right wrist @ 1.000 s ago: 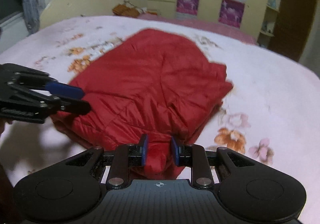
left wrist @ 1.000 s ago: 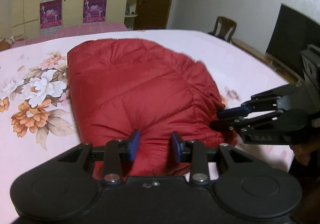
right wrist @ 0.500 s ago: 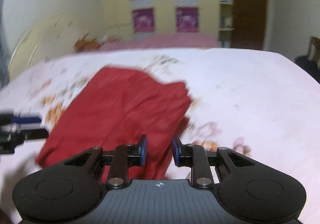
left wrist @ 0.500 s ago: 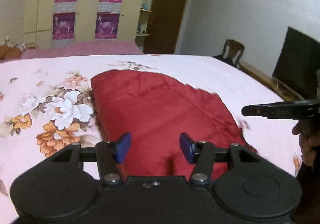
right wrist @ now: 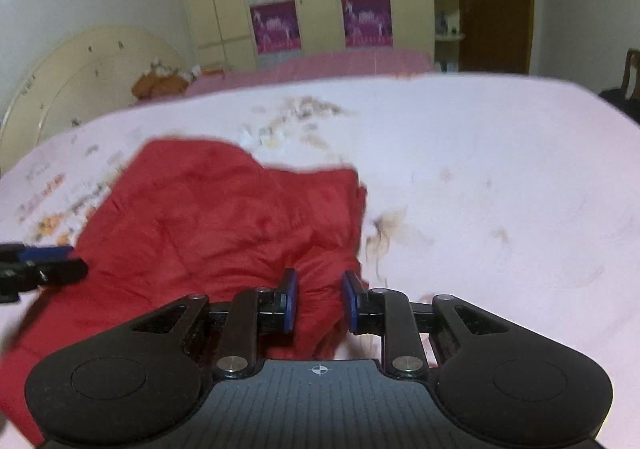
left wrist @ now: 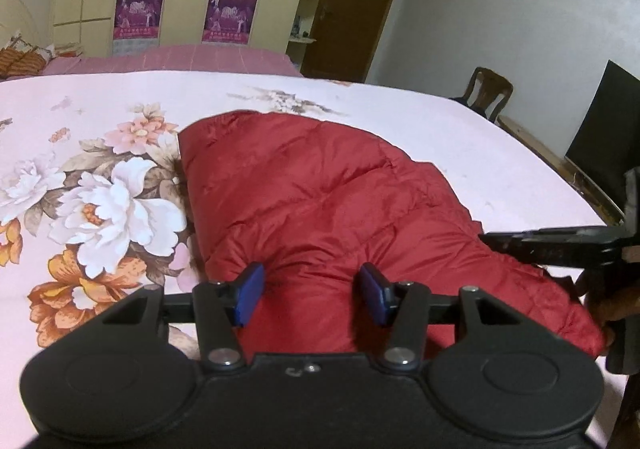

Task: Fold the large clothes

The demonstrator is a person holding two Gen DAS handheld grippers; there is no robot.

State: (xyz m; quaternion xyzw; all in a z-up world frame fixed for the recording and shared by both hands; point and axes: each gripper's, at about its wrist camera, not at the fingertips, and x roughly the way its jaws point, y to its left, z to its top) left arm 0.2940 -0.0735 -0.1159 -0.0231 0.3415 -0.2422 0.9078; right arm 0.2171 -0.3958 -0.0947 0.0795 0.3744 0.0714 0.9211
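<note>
Red puffer jacket [left wrist: 340,217] on bed [left wrist: 440,129]: soft, light, slick.
Your left gripper [left wrist: 311,297] and right gripper [right wrist: 318,301] were both released; you'd best pinch hem/seams, thru all layers.

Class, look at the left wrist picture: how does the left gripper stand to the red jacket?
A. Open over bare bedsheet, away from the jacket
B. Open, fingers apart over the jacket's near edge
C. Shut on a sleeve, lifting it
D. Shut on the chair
B: the left gripper has its blue fingers spread wide, with the red jacket lying flat on the bed between and beyond them, nothing pinched.
</note>
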